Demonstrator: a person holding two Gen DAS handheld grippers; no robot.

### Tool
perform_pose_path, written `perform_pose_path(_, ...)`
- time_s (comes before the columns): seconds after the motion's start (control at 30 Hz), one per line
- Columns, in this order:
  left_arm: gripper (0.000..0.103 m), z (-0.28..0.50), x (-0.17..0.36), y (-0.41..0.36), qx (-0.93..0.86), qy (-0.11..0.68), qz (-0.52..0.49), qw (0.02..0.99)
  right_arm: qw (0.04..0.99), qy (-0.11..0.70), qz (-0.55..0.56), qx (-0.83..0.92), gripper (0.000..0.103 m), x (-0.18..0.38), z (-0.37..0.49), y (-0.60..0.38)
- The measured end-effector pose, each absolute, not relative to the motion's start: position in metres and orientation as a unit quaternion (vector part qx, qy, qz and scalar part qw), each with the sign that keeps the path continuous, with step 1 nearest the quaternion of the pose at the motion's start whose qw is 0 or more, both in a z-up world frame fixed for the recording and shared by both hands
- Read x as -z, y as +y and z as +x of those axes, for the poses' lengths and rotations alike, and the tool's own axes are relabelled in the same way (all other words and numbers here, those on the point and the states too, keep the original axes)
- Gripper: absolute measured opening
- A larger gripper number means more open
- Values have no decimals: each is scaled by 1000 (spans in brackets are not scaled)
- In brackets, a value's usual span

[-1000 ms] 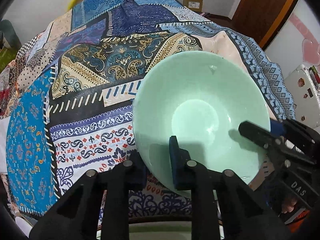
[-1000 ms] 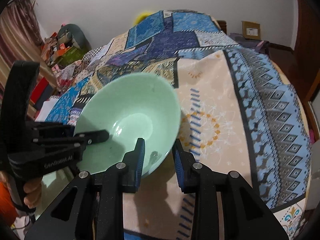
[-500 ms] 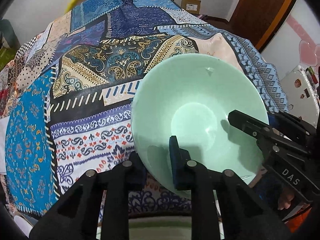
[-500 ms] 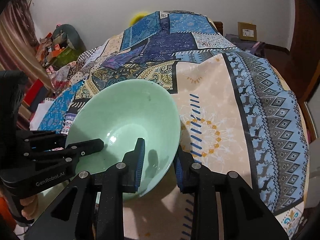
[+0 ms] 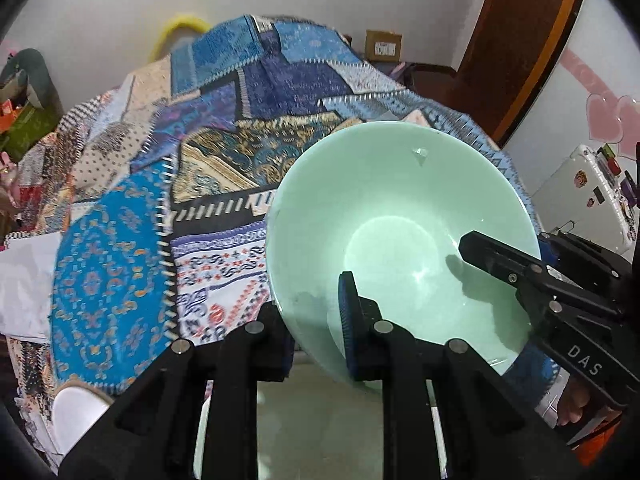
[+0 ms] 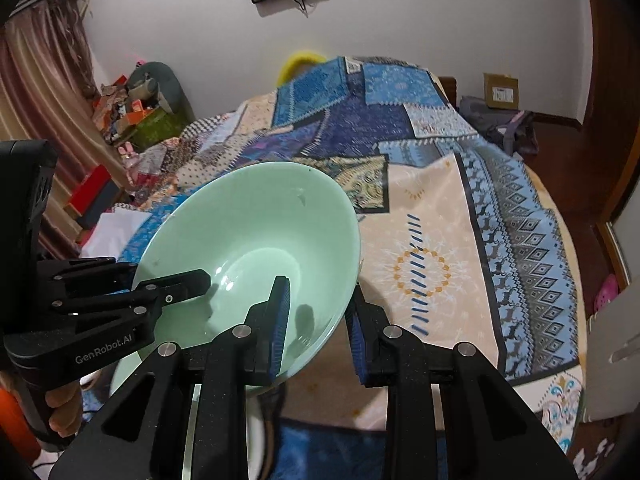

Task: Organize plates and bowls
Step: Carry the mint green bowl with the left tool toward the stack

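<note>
Bowl: the mint-green bowl (image 5: 400,216) hangs tilted above the patchwork cloth (image 5: 120,264), off the surface, its mouth facing you.
Left gripper: your left gripper (image 5: 316,320) pinches the near rim, one pad inside the wall, the other outside.
Right gripper: your right gripper (image 6: 316,316) pinches the rim on the opposite side in the same way, one pad inside, one outside.
Below: a pale green piece of crockery (image 5: 320,420) lies under the bowl at the bottom edge; whether it is a plate or another bowl cannot be told.
Step in hand: two-handed carry of the bowl, judged as lift and transfer.
Next move: keep both pinches equal, level the rim, then move both hands together towards the stacking place.
Caution: a glazed rim can slip if one hand leads.
Surroundings: table under the cloth, white wall (image 6: 400,20) behind.
</note>
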State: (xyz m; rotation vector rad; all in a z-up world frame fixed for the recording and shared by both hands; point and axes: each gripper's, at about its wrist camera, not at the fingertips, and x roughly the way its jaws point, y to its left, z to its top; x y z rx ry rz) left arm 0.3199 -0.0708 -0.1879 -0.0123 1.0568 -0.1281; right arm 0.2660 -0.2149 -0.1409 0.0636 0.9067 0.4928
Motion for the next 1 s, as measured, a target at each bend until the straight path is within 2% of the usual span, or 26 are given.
perform_pose_path(0.53,19,230,119,-34,40,453,-18,890,879,391,21,-273,25,95,208,-179)
perform_pose_path(1.0,19,167,103,25,7,439,-34,898,869,383,9,-312,25,90,168,-124)
